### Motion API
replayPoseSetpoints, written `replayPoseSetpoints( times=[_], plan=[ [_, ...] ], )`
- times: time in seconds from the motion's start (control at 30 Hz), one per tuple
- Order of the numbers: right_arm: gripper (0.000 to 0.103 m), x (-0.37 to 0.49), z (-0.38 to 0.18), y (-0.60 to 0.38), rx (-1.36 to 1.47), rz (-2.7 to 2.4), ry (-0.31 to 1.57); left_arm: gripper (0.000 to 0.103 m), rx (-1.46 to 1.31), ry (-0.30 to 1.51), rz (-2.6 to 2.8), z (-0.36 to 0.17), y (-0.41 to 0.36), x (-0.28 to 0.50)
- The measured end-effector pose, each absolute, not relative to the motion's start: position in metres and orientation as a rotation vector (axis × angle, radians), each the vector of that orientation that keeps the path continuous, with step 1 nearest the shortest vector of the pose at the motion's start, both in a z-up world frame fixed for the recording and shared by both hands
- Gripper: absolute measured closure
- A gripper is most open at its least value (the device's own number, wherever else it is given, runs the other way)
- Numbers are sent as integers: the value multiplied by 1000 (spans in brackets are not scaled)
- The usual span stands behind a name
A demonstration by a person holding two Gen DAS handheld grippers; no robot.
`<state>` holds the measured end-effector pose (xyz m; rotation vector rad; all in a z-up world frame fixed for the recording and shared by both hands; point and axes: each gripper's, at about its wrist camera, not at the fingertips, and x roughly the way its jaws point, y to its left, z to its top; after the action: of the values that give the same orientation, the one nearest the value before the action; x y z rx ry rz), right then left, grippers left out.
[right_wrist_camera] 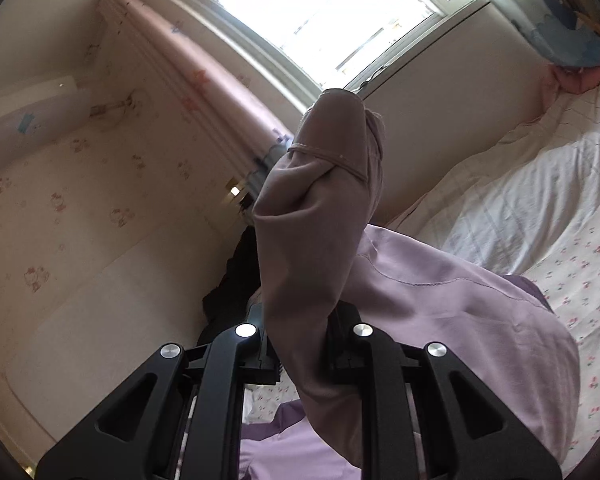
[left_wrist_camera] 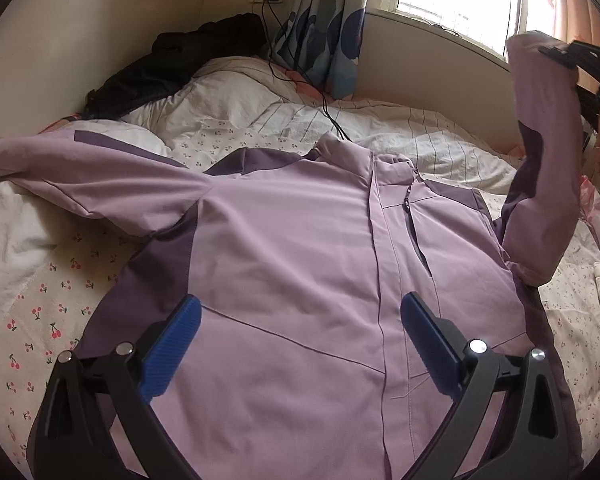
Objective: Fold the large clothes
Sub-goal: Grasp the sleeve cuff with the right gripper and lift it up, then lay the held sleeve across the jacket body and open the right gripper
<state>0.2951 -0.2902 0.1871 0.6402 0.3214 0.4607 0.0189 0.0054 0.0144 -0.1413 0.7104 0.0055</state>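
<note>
A lilac jacket (left_wrist_camera: 292, 248) with dark purple panels lies front up on the bed, its collar toward the far side. Its left sleeve (left_wrist_camera: 80, 168) is spread flat to the left. My left gripper (left_wrist_camera: 300, 320) is open with blue pads and hovers empty just above the jacket's lower front. My right gripper (right_wrist_camera: 300, 320) is shut on the cuff of the jacket's right sleeve (right_wrist_camera: 316, 216) and holds it raised in the air. In the left wrist view that raised sleeve (left_wrist_camera: 544, 152) stands up at the right edge, with the right gripper (left_wrist_camera: 576, 68) at its top.
The bed (left_wrist_camera: 40, 300) has a cherry-print sheet and a white quilt (left_wrist_camera: 260, 112) bunched at the far side. A black garment (left_wrist_camera: 172, 68) lies by the wall. A black cable (left_wrist_camera: 324, 108) trails over the quilt. A window (right_wrist_camera: 320, 12) and curtains (left_wrist_camera: 324, 32) stand behind.
</note>
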Motion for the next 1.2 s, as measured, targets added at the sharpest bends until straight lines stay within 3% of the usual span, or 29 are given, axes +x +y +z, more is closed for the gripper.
replayPoseSetpoints(
  times=[0.3,0.6,0.87,0.93,0.97,1.03,1.13,1.2],
  plan=[
    [88,301,151,-198,568,522,373,7,-214,675,109,30,56,24],
    [88,316,66,-86,461,527,510,7,-373,621,283,46,139,20],
    [86,295,-20,-11,264,559,646,7,-436,617,292,48,159,17],
    [77,294,-44,8,200,579,737,7,-446,622,287,46,160,17],
    [60,295,-55,17,177,588,788,7,-449,624,285,46,160,17],
    [46,293,-75,35,100,601,864,7,-451,627,285,45,160,18],
    [13,279,-67,55,36,690,861,7,-465,633,283,43,162,19],
    [12,271,-54,57,57,769,827,7,-480,636,284,42,165,19]
  ],
)
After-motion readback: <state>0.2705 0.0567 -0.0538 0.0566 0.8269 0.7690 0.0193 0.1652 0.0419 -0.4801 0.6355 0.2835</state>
